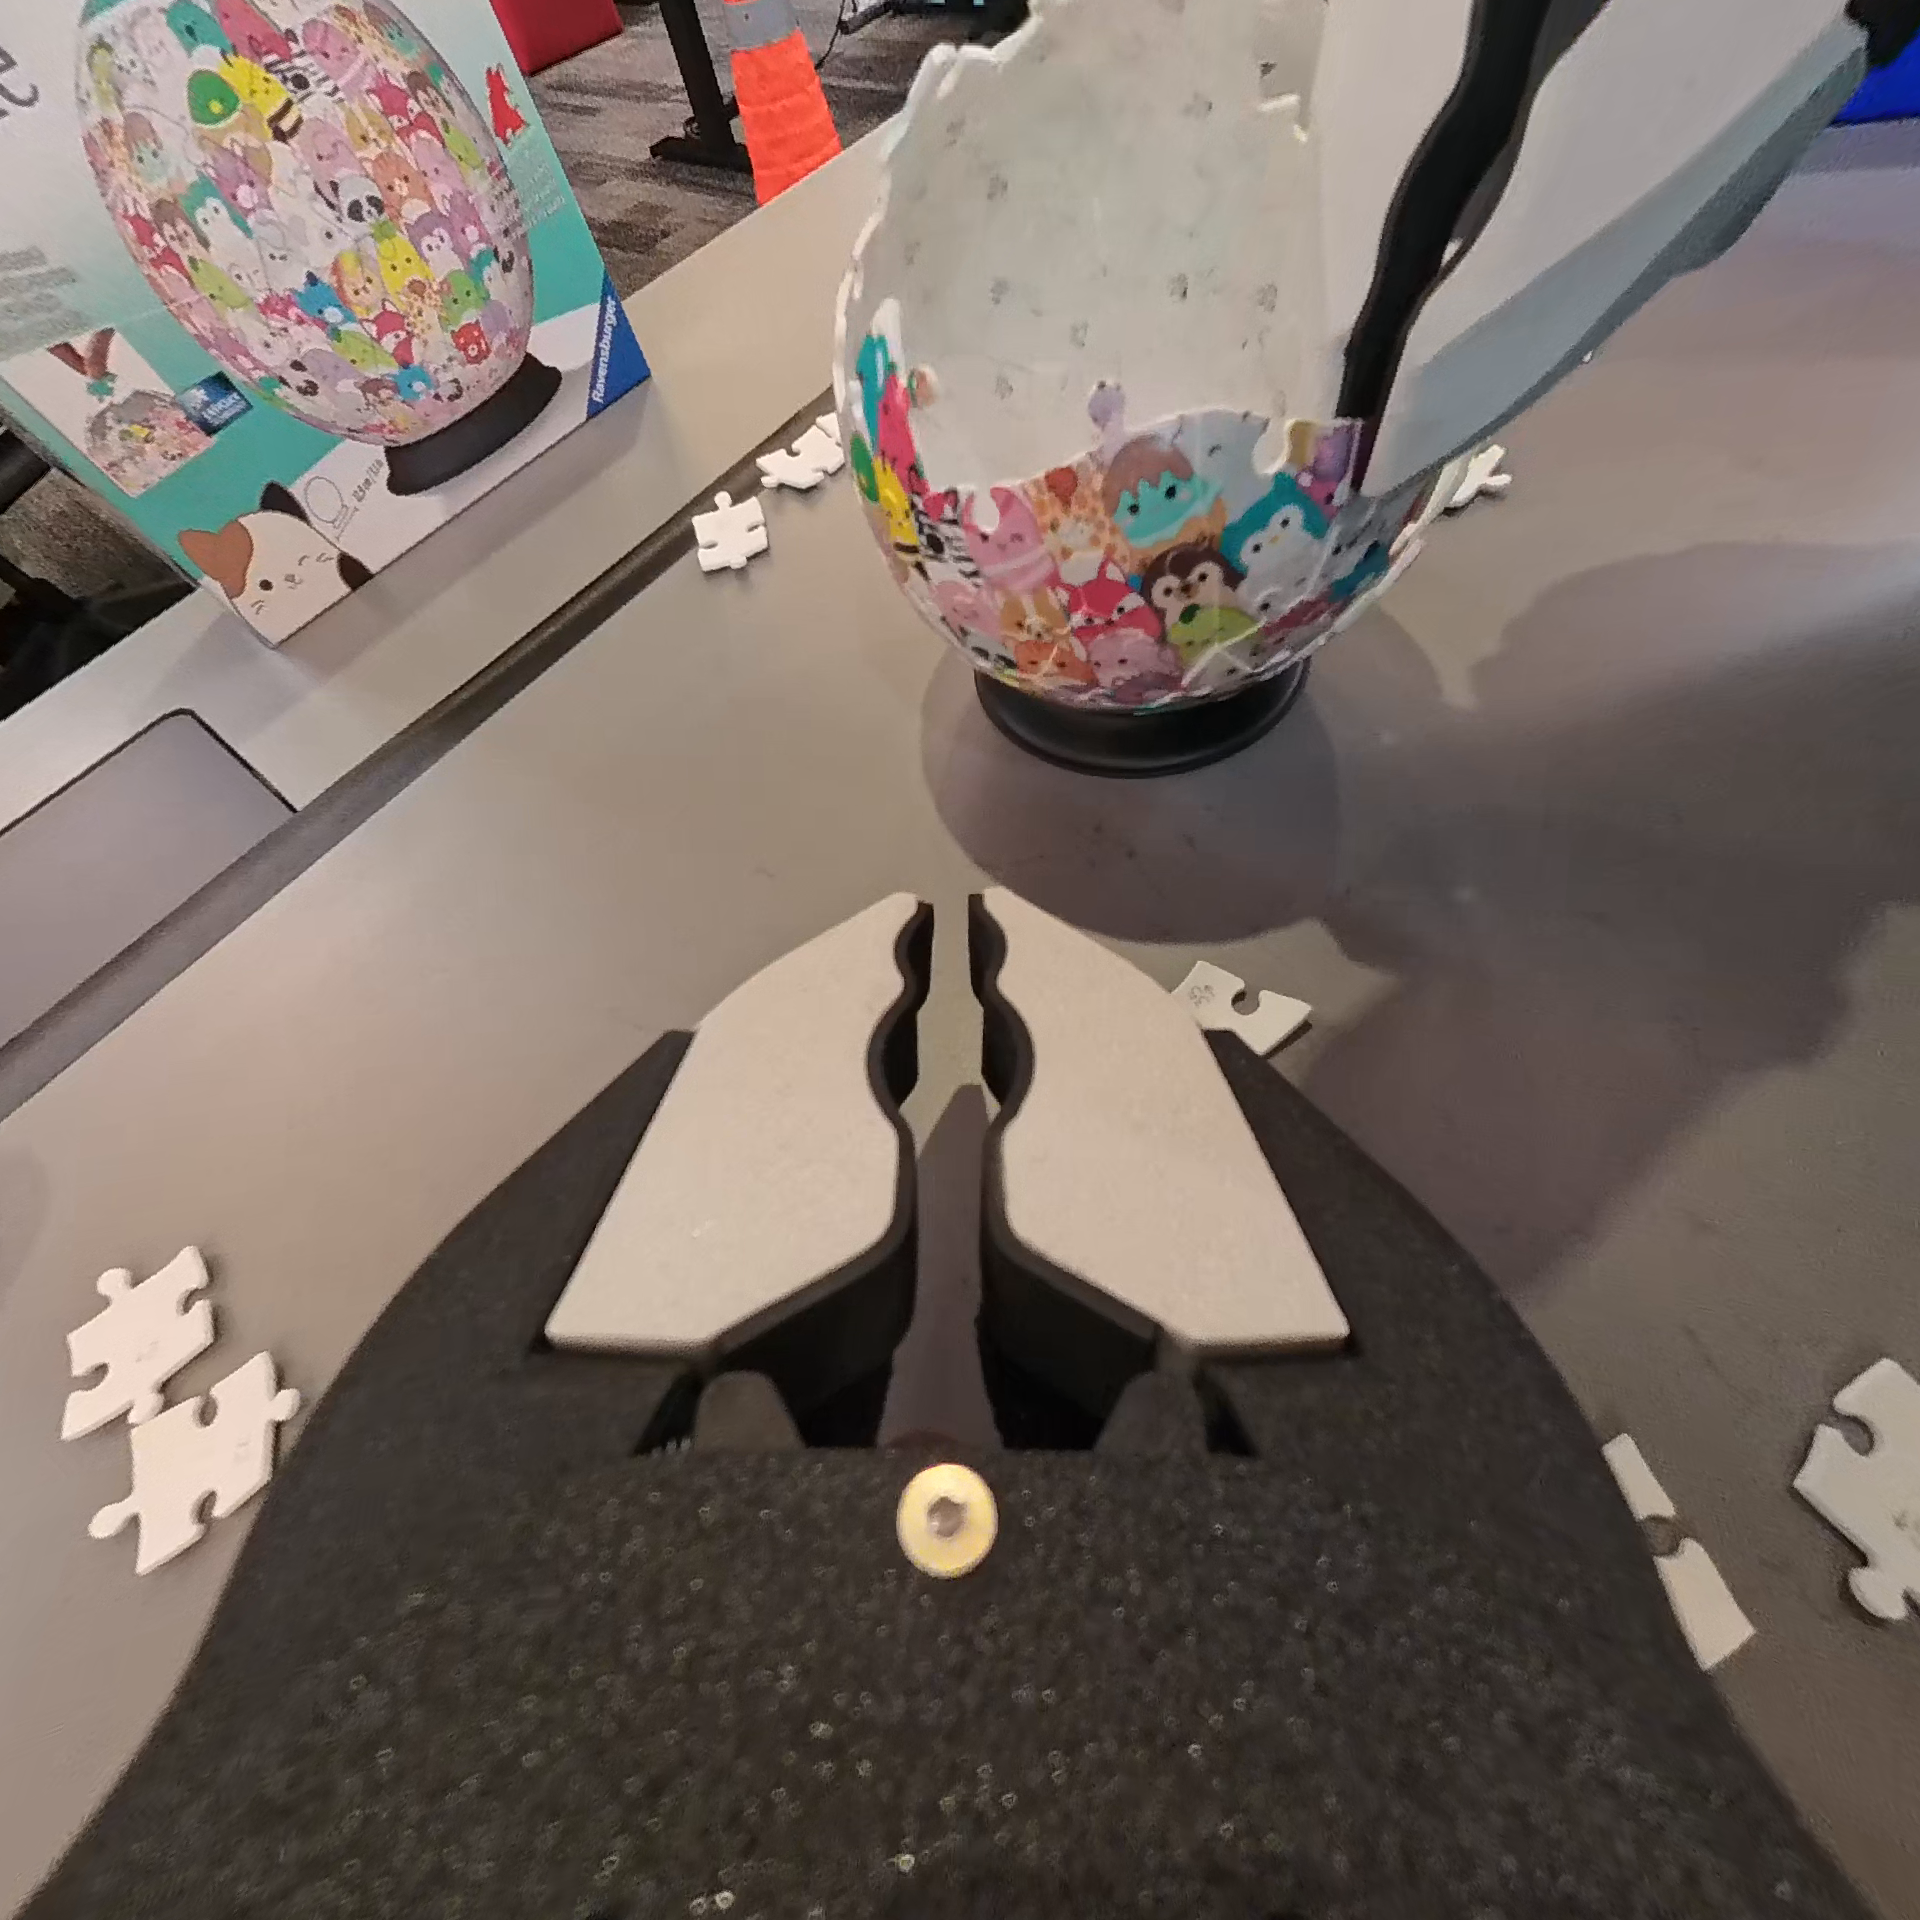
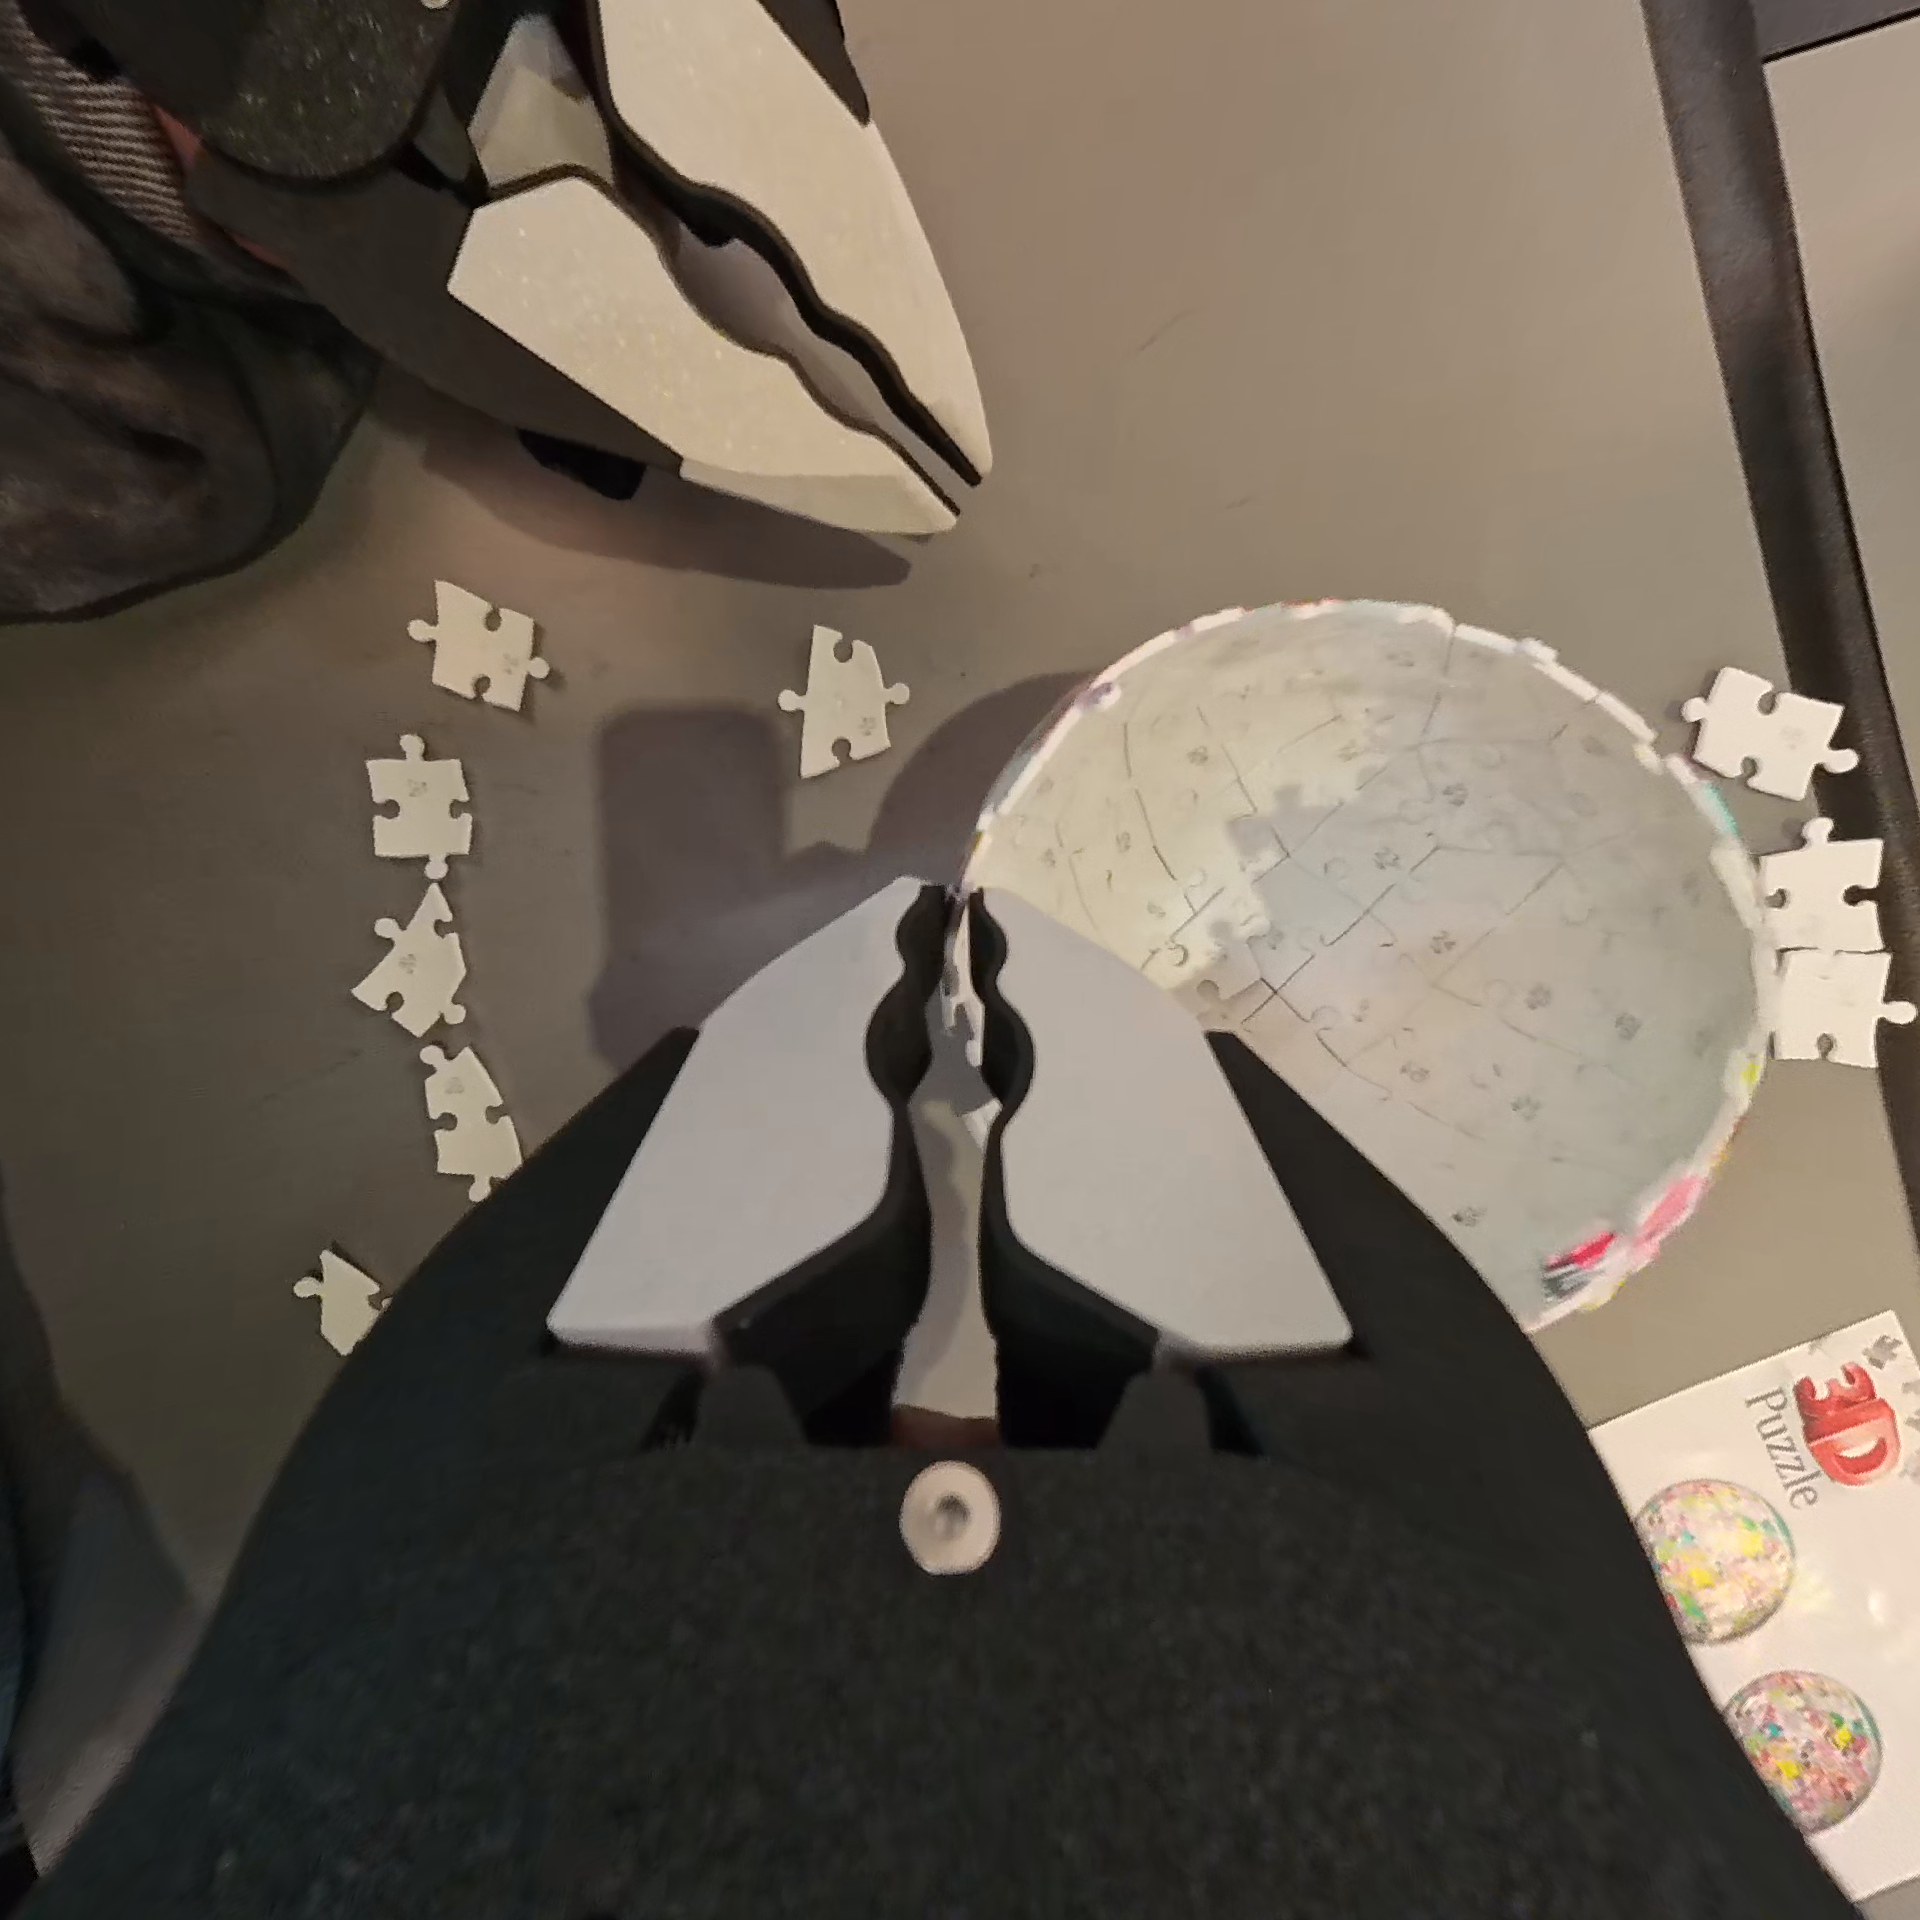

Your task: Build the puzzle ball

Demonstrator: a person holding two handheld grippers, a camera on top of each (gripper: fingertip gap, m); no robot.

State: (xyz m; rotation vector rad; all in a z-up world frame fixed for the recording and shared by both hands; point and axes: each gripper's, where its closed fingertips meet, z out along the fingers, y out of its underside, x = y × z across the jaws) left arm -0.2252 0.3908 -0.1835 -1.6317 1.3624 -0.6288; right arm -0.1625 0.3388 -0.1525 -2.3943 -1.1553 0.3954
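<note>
The partly built puzzle ball (image 1: pixel 1122 540) stands on a black stand (image 1: pixel 1138 717), its colourful lower part joined and its top open. In the right wrist view I look down into its white inside (image 2: pixel 1403 935). My right gripper (image 2: pixel 951 909) is shut on a white puzzle piece (image 2: pixel 954 997) at the ball's near rim; it also shows in the left wrist view (image 1: pixel 1371 457), coming in from the upper right. My left gripper (image 1: pixel 951 914) is shut and empty, low over the table in front of the ball, and also shows from above (image 2: pixel 961 499).
Loose white pieces lie face down on the grey table (image 1: pixel 520 1039): two at the left (image 1: pixel 156 1392), some behind the ball (image 1: pixel 732 532), several in a row (image 2: pixel 416 883) and beside the ball (image 2: pixel 1823 894). The puzzle box (image 1: pixel 312 291) stands at the back left. An orange cone (image 1: pixel 779 94) stands beyond. The grippers' ends are close to 9 cm from one another.
</note>
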